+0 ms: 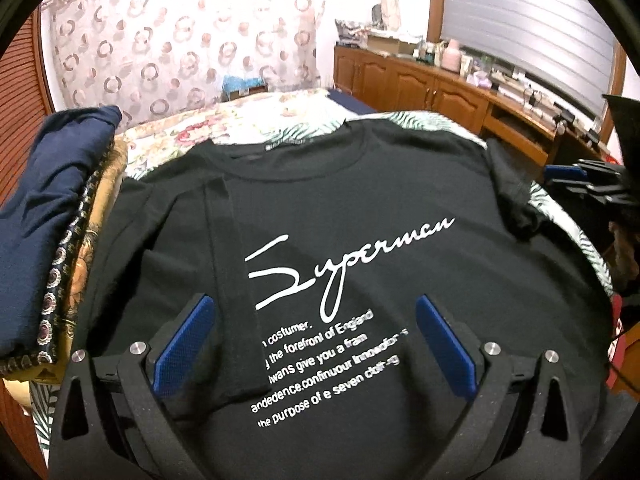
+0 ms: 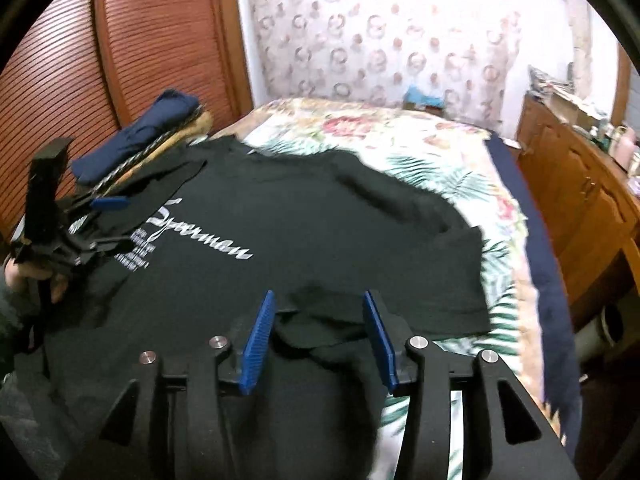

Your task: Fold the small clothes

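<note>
A black T-shirt (image 1: 360,184) with white "Superman" lettering lies face up on the bed. Its left side and sleeve are folded inward as a strip (image 1: 232,264) over the chest. My left gripper (image 1: 316,312) is open above the lettering, with nothing between its blue pads (image 1: 188,340). In the right wrist view the shirt (image 2: 304,220) lies spread, its right sleeve (image 2: 452,280) flat on the bedspread. My right gripper (image 2: 318,308) is open, its jaws either side of a bunched fold of the shirt's right edge (image 2: 320,332). The left gripper (image 2: 100,216) shows at the far left.
A floral and leaf-print bedspread (image 2: 400,148) covers the bed. A stack of folded clothes, navy on top (image 1: 52,184), sits left of the shirt. A wooden cabinet (image 1: 432,92) with clutter stands right of the bed. A louvred wooden door (image 2: 120,60) is at left.
</note>
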`<state>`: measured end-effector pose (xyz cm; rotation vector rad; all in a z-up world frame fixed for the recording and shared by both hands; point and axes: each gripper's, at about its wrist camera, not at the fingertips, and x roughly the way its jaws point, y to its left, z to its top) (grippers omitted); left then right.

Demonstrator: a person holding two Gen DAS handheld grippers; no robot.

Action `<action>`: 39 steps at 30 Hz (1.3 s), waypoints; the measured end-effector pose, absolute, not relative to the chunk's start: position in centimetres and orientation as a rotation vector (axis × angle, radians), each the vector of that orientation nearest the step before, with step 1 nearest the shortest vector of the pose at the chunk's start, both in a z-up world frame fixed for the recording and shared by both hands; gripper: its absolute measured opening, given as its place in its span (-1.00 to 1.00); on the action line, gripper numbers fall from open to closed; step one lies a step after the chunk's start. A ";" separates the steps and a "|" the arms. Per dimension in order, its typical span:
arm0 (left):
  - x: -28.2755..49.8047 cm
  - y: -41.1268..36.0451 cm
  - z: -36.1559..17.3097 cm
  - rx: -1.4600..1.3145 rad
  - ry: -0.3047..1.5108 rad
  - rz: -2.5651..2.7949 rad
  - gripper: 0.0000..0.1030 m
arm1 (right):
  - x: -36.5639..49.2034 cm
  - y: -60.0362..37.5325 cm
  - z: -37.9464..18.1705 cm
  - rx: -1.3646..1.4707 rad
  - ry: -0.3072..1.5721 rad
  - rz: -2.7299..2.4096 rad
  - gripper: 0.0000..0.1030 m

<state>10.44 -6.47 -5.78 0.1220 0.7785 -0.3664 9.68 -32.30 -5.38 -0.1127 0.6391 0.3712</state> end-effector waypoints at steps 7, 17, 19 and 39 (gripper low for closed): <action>9.7 -6.0 -4.4 0.089 0.709 -0.359 0.97 | 12.4 -34.0 -7.6 -0.115 0.669 0.200 -0.06; 9.0 -5.7 -4.1 0.071 0.690 -0.353 0.97 | 17.0 -35.3 -9.4 -0.051 0.769 0.162 -0.07; 9.0 -5.7 -4.1 0.071 0.693 -0.353 0.97 | 17.5 -35.7 -9.4 -0.058 0.771 0.163 -0.07; 8.6 -4.3 -3.5 0.049 0.667 -0.321 0.97 | 18.6 -28.4 -3.0 -0.112 0.590 0.452 -0.91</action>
